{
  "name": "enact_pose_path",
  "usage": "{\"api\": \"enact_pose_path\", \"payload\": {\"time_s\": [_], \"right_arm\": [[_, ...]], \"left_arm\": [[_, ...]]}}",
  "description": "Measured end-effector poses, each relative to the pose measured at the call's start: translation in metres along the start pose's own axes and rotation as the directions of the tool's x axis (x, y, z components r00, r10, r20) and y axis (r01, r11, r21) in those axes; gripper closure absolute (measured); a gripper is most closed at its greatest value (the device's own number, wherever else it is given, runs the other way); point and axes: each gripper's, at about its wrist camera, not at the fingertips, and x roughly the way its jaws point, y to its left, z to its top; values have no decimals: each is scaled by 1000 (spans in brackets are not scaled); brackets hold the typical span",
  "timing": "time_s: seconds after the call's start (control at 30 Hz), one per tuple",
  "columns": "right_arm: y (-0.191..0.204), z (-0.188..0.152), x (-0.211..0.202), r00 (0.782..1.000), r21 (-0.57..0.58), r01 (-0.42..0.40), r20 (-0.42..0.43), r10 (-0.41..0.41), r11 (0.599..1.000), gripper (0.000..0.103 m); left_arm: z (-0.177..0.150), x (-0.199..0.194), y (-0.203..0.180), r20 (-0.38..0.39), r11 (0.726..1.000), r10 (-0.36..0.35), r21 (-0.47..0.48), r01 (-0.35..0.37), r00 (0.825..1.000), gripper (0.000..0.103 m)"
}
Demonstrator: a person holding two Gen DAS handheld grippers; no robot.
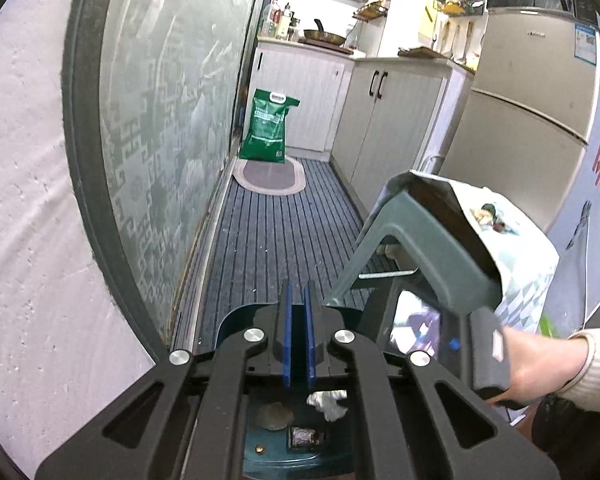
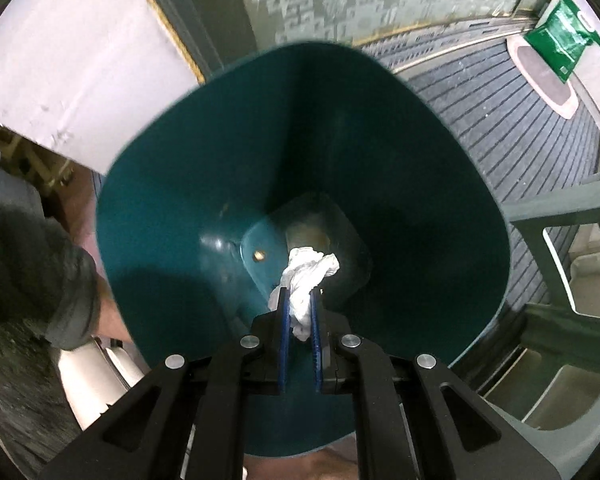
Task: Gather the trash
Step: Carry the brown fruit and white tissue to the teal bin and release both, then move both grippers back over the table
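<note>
Tissue: crumpled white paper tissue [image 2: 306,276], clamped in my right hand-held gripper [image 2: 299,294]
Bin: deep teal plastic bin [image 2: 180,184], beneath it
Left: my left hand-held gripper [image 1: 298,288] clenched, empty

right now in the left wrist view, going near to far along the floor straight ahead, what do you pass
left hand-held gripper → striped floor mat → oval rug → green bag → white cabinet under the counter with the pan
</note>
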Motion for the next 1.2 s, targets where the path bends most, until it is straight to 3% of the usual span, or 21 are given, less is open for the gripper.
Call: {"api": "enact_pose_path", "payload": {"time_s": [0.1,0.37,0.47,0.57,0.7,0.9,1.03,1.2], "right_arm": [[3,-4,4,1000,-15,1,-14,-1,1000,74],[5,1,-18,997,-16,-18,72,19,1000,74],[10,3,-36,991,-29,-27,131,31,999,74],[12,4,-58,980,-31,-20,198,26,999,75],[7,4,-92,957,-30,-13,289,21,999,76],[-10,-8,-147,898,5,3,440,-5,1000,76],[-28,-23,-183,848,54,36,526,-59,998,76],[-58,-53,-211,810,133,79,570,-141,988,76]], "left_arm": [[3,-5,-1,30,1000,2,0,-2,1000,96],[12,-21,2,111,1000,-2,-29,5,994,96],[16,-23,2,125,1000,12,-26,-9,992,86],[20,-26,3,141,999,19,-30,-15,990,84],[26,-30,2,165,999,17,-38,-11,986,80],[34,-31,-9,195,999,-11,-39,19,981,77],[39,-28,-25,207,999,-40,-20,45,977,73],[47,-15,-57,193,996,-87,20,85,977,70]]}}
